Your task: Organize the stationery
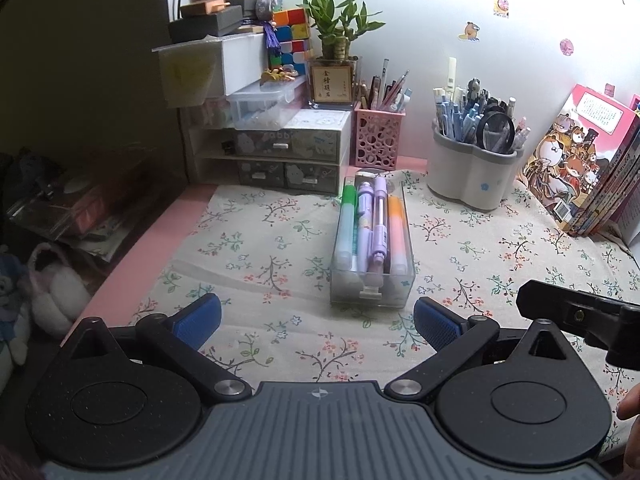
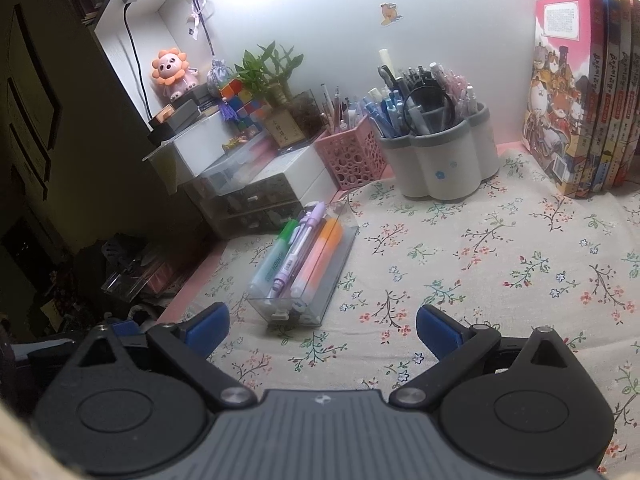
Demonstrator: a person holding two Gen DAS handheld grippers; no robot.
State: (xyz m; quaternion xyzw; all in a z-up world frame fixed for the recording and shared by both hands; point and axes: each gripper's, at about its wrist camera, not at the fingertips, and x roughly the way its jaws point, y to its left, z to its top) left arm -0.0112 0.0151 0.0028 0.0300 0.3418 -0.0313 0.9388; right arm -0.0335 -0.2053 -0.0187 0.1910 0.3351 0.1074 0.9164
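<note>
Both tools are seen spread wide and empty. The left tool (image 1: 316, 320) sits at the bottom of its frame, the right tool (image 2: 322, 326) likewise in its own; nothing is held between the blue pads of either.

The clear tray (image 1: 394, 292) lies at mid-frame in the left view, straight ahead of the left tool, on the floral cloth (image 1: 260, 240) that covers the bench. In the right view the same tray (image 2: 340, 272) lies left of centre, slanted, ahead and left of the right tool. Inside it are laid lengthwise a green highlighter (image 1: 347, 224), a purple pen (image 1: 378, 220), an orange highlighter (image 1: 396, 236), and a pale lilac pen (image 1: 365, 232) between the green and the purple.

No loose stationery is seen on the cloth. The grey-white pen holder (image 1: 468, 178) and the pink mesh cup (image 1: 374, 138) stand at upper centre-right, both full.

Judged step: the gathering into the tray looks done or close to it; what remains is possibly the placing of the tray itself, or a withdrawal. If the tray is to be moved, a grip across its short near end is called for, squared to the wall, kept level so that the pens are not tipped out.
</note>
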